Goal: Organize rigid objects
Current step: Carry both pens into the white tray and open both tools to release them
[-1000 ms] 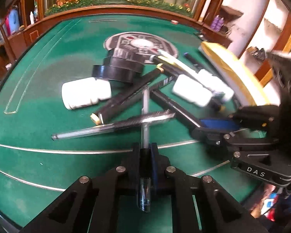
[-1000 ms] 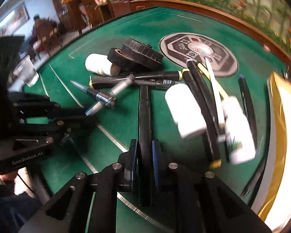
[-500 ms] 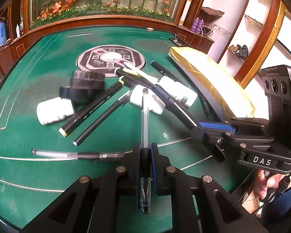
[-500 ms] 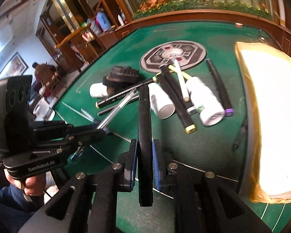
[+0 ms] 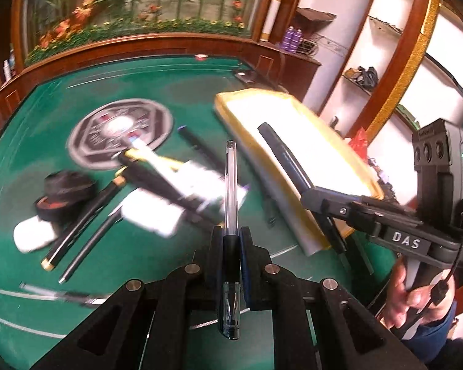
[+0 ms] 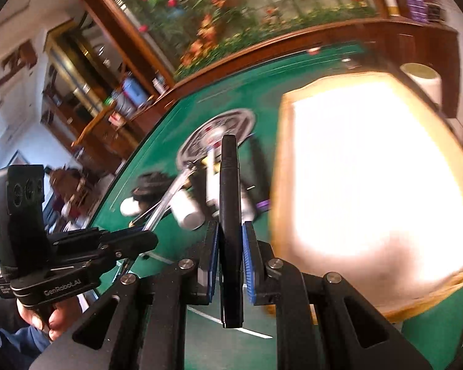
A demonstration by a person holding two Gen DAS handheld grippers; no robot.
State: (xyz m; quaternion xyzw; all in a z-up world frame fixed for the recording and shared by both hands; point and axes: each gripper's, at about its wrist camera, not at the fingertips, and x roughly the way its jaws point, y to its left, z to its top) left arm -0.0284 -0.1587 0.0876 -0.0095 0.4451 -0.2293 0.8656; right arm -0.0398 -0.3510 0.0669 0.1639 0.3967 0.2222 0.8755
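Note:
My left gripper [image 5: 231, 240] is shut on a clear ballpoint pen [image 5: 230, 182] and holds it above the green table. My right gripper [image 6: 230, 234] is shut on a black marker [image 6: 229, 185]; in the left wrist view the right gripper [image 5: 311, 192] holds that marker [image 5: 281, 157] over the yellow-rimmed tray [image 5: 308, 141]. The tray [image 6: 370, 178] fills the right of the right wrist view. A pile of pens, white bottles [image 5: 152, 212] and black tape rolls [image 5: 66, 188] lies on the table to the left.
A round grey emblem [image 5: 120, 129] marks the green felt table [image 5: 46, 117]. A wooden rim and planter run along the far edge. A clear pen [image 5: 61, 293] lies near the front left. Shelves stand at the right. The left gripper shows in the right wrist view [image 6: 132, 240].
Both grippers have lifted and swung right toward the tray with their pens. The right gripper's marker is now over the tray. The views are blurred by motion.

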